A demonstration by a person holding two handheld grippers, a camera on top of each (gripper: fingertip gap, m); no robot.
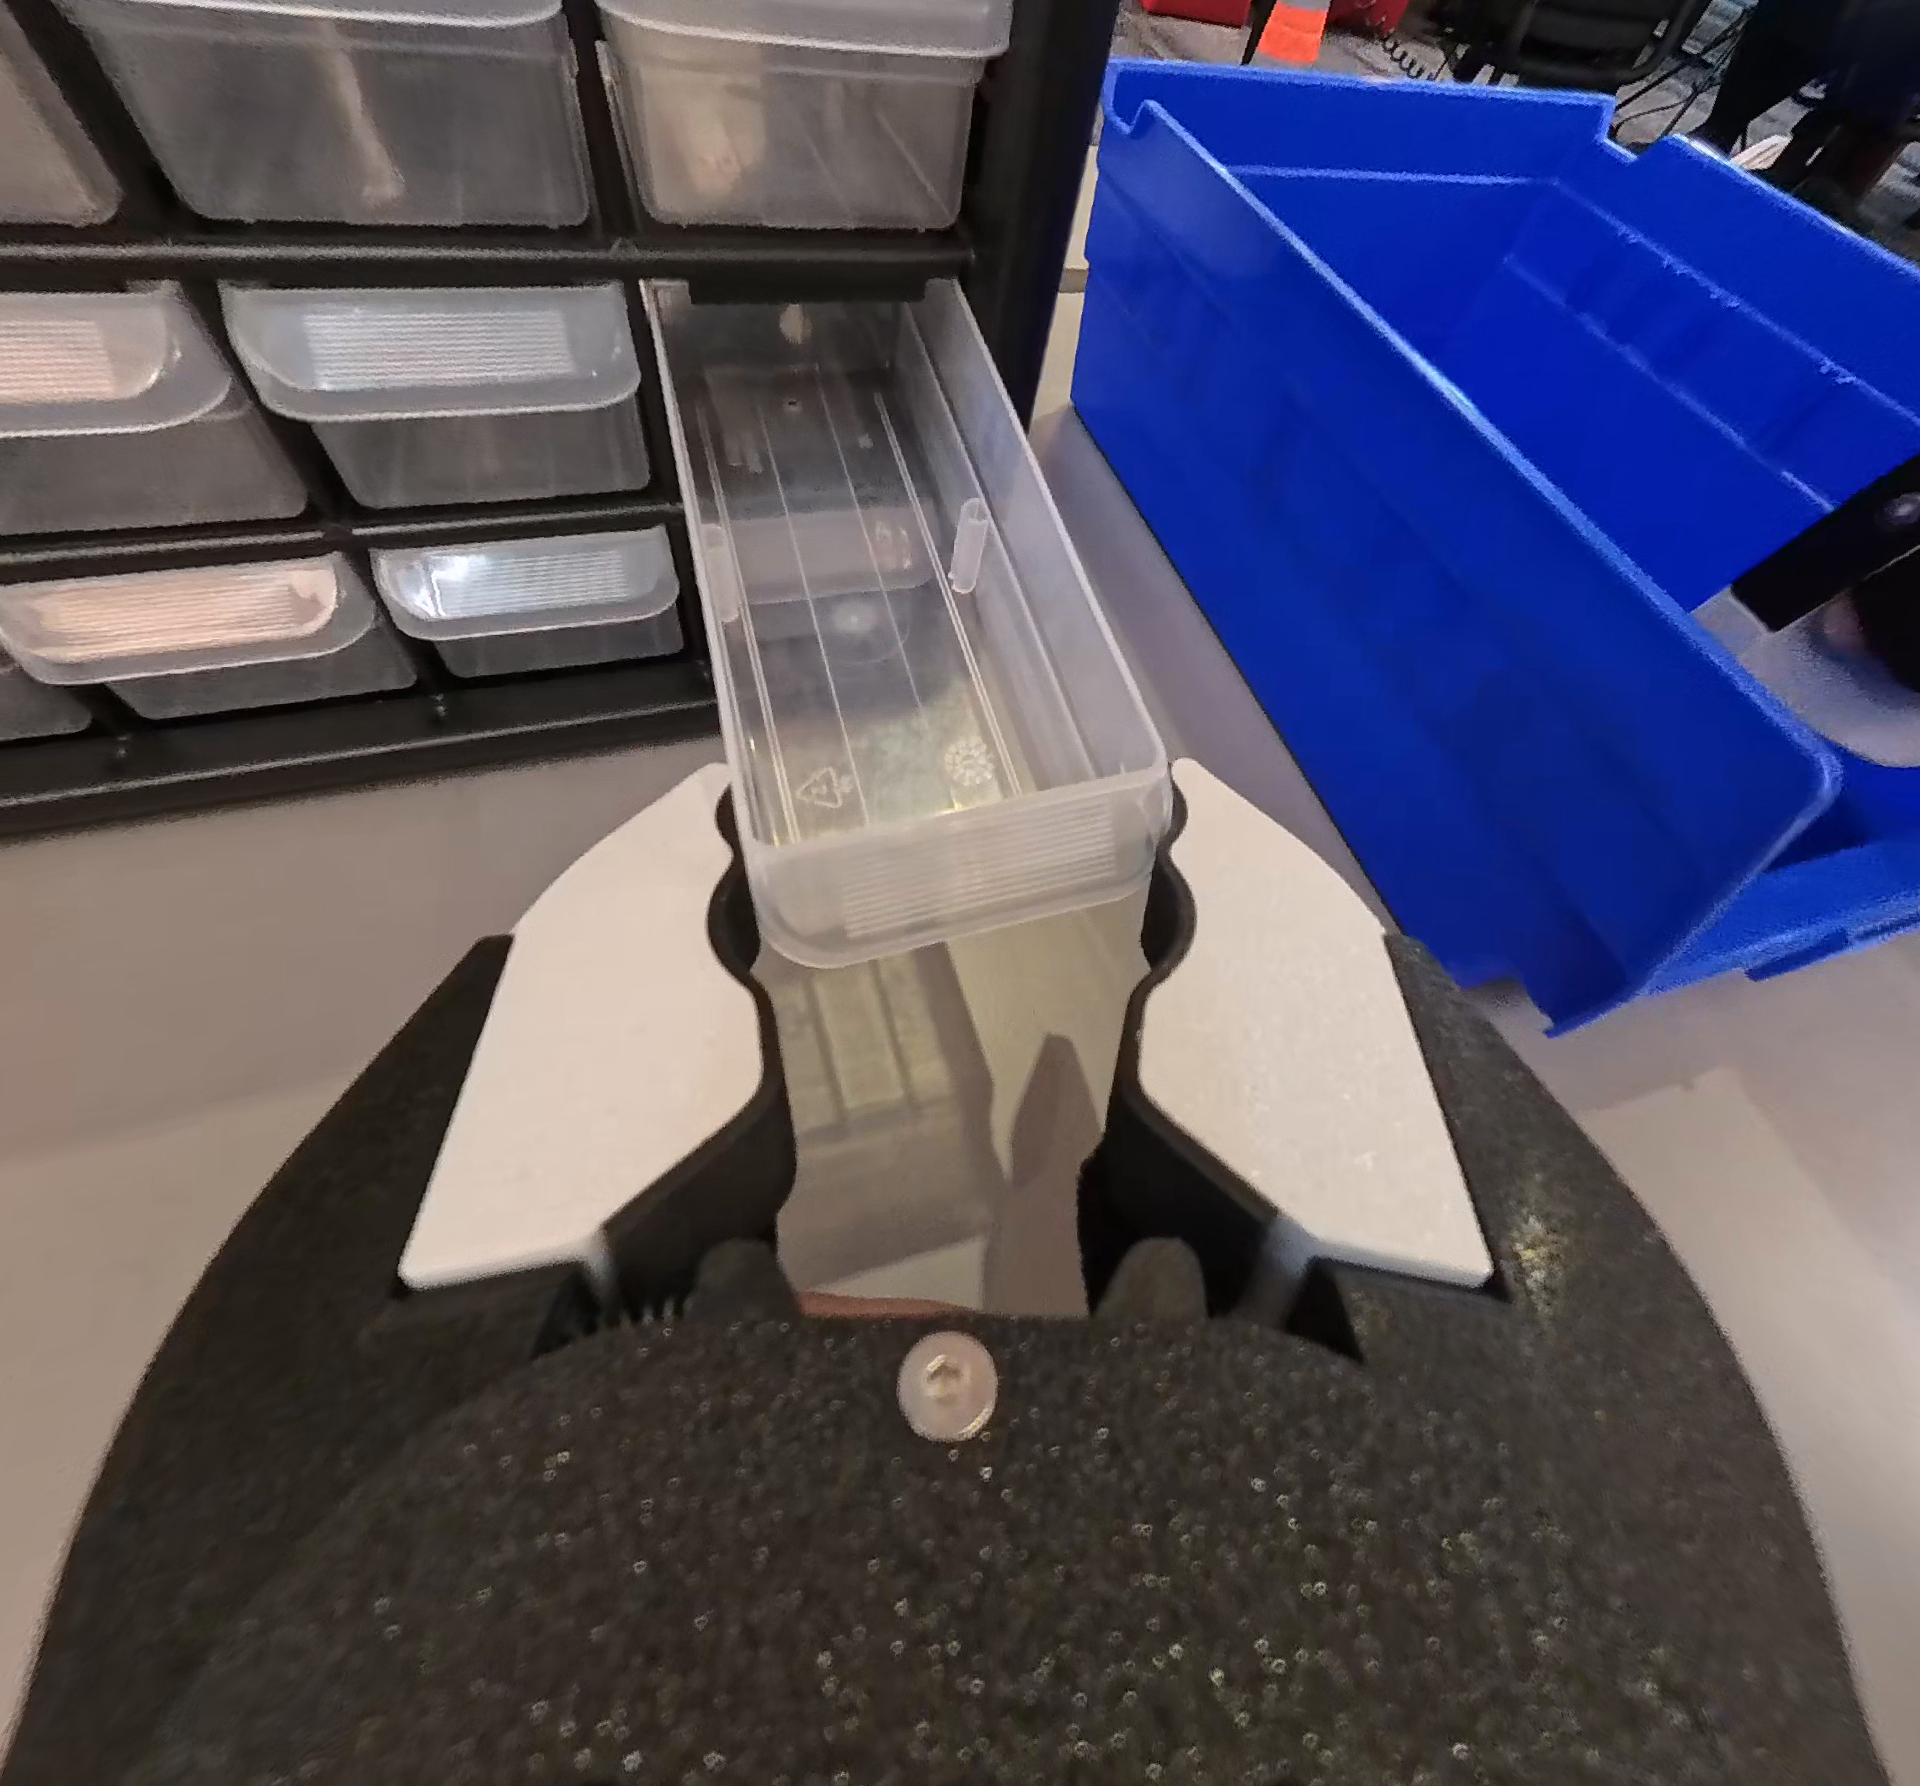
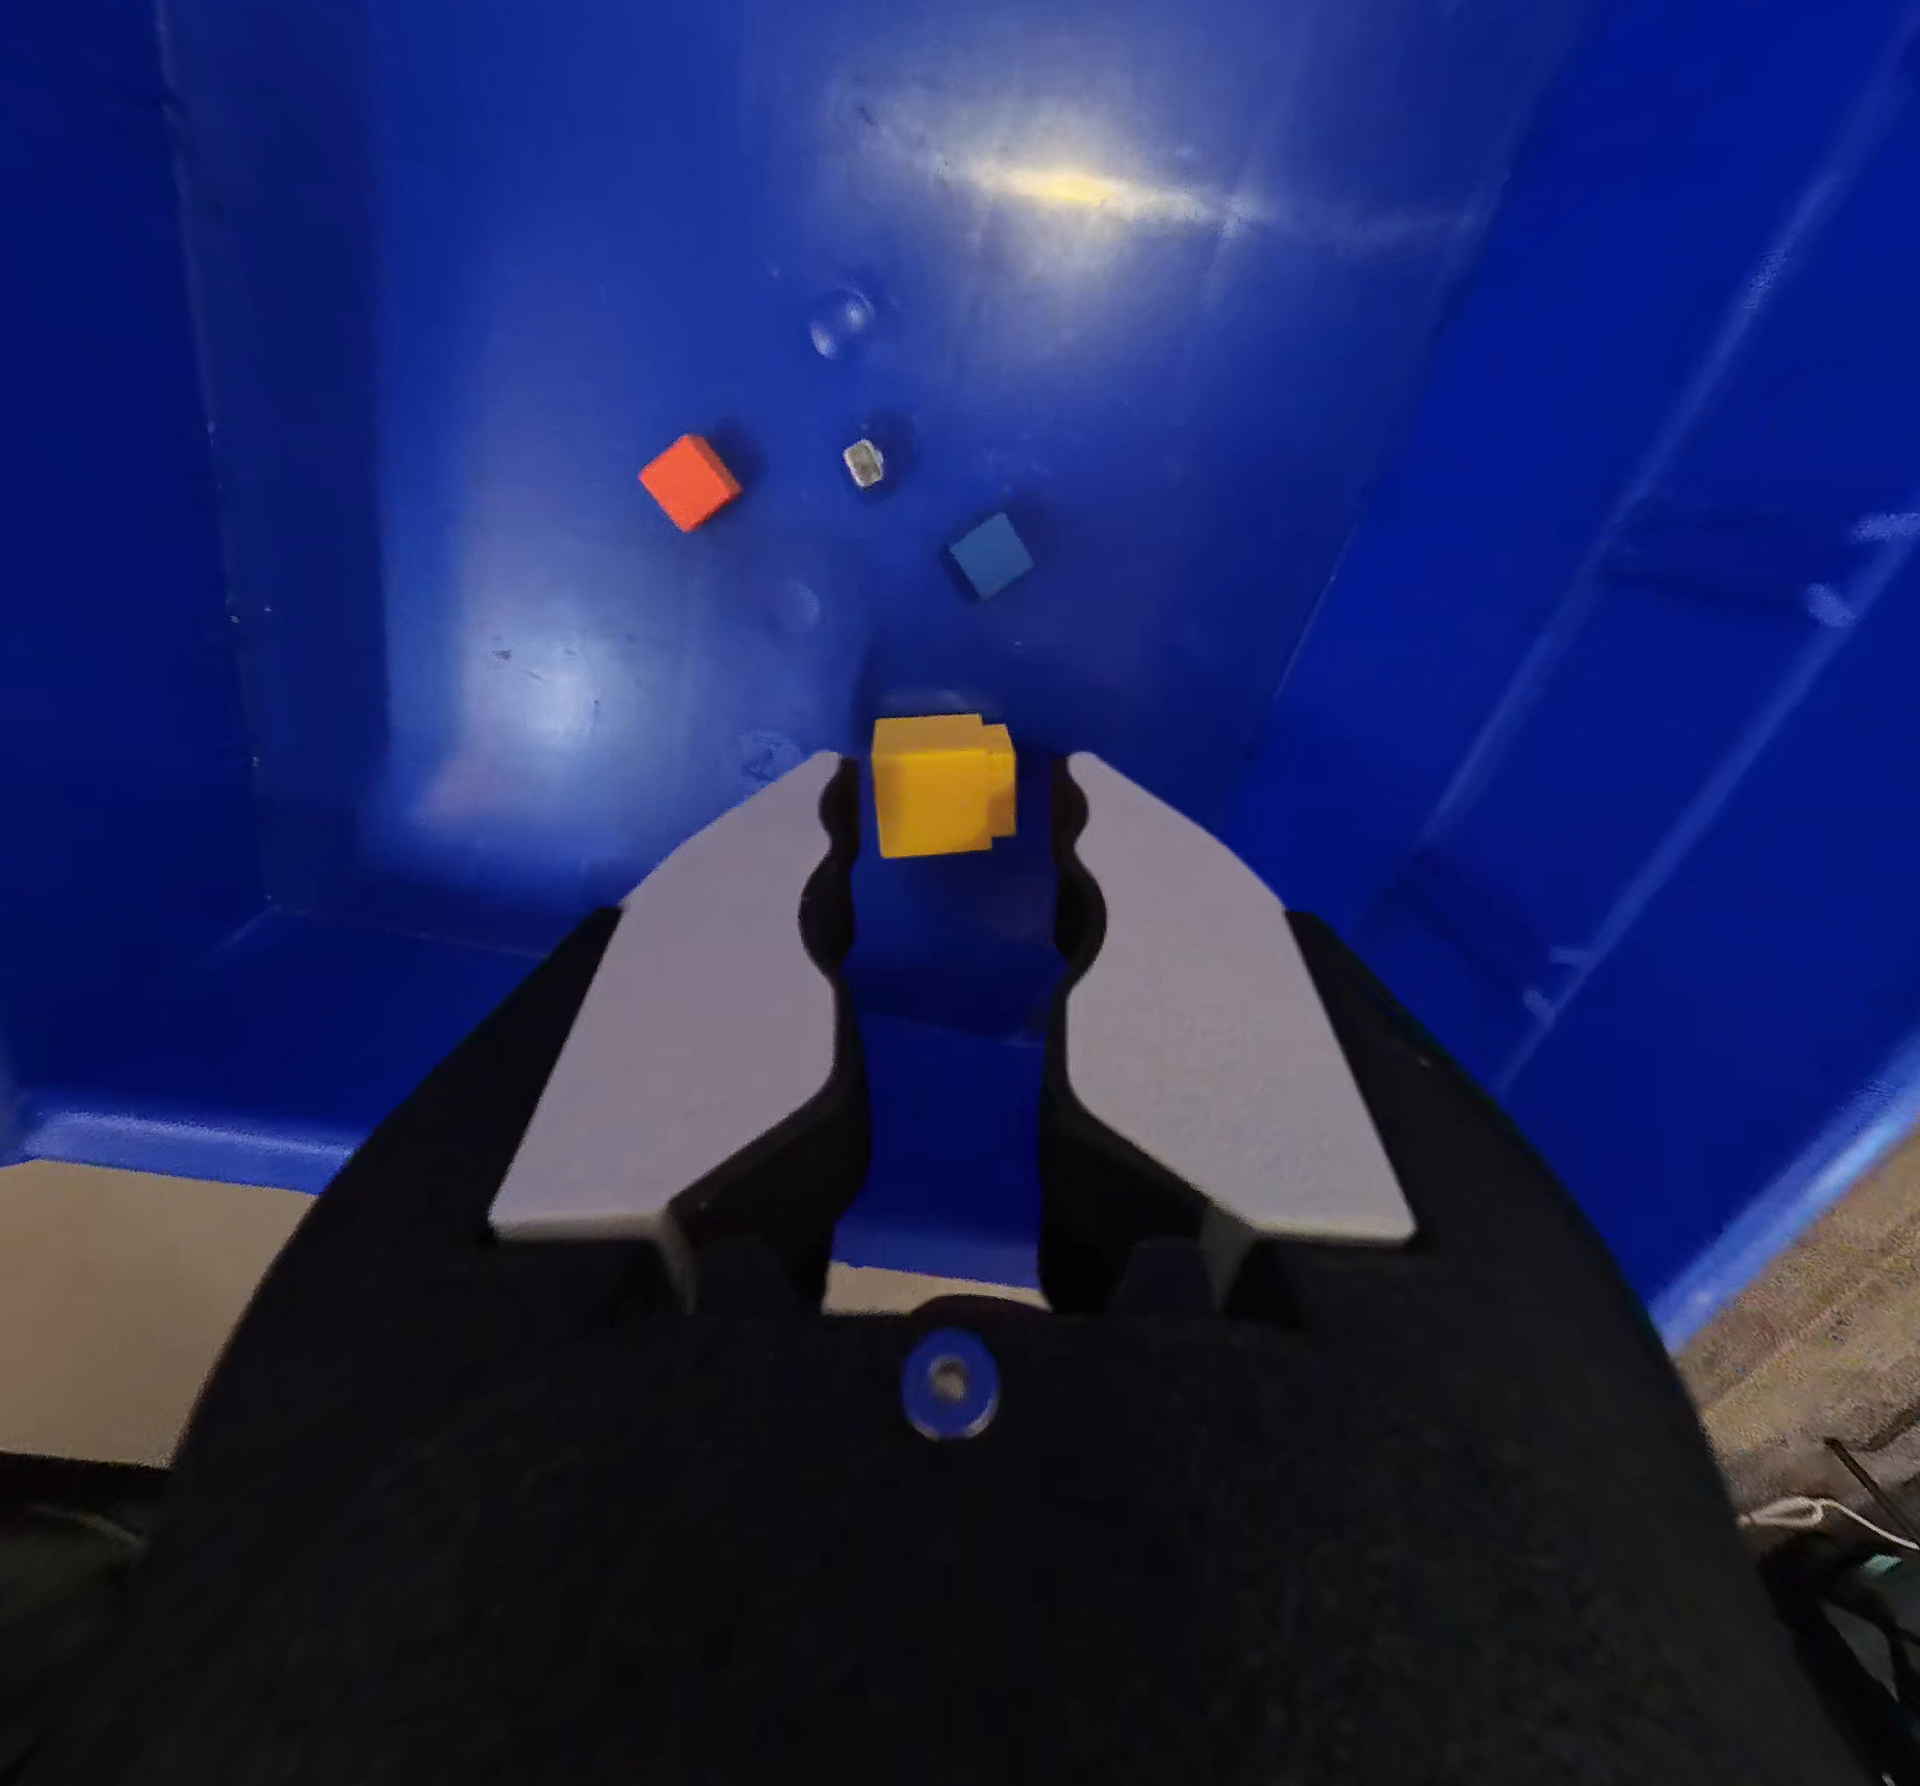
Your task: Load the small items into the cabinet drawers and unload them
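step: loading | left gripper [image 1: 951, 863] pinching pulled-out empty drawer [image 1: 894, 614] front | right gripper [image 2: 951, 791] spread around yellow block [image 2: 940, 786] in blue bin [image 2: 1558, 593] | next: close, lift, carry to drawer

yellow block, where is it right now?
Right wrist view: yellow block sits on the blue bin floor between the open right claw tips, nearest the blue cube.

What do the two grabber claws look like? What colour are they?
Both look alike. The left gripper and right gripper each have a rough, speckled black body, rounded like a big dome, with one round screw in the middle. Two fingers stick forward from it, each with a flat pale grey-white plate on top and wavy black rubbery pads along the inner edge. No cables, sleeves or markings show.
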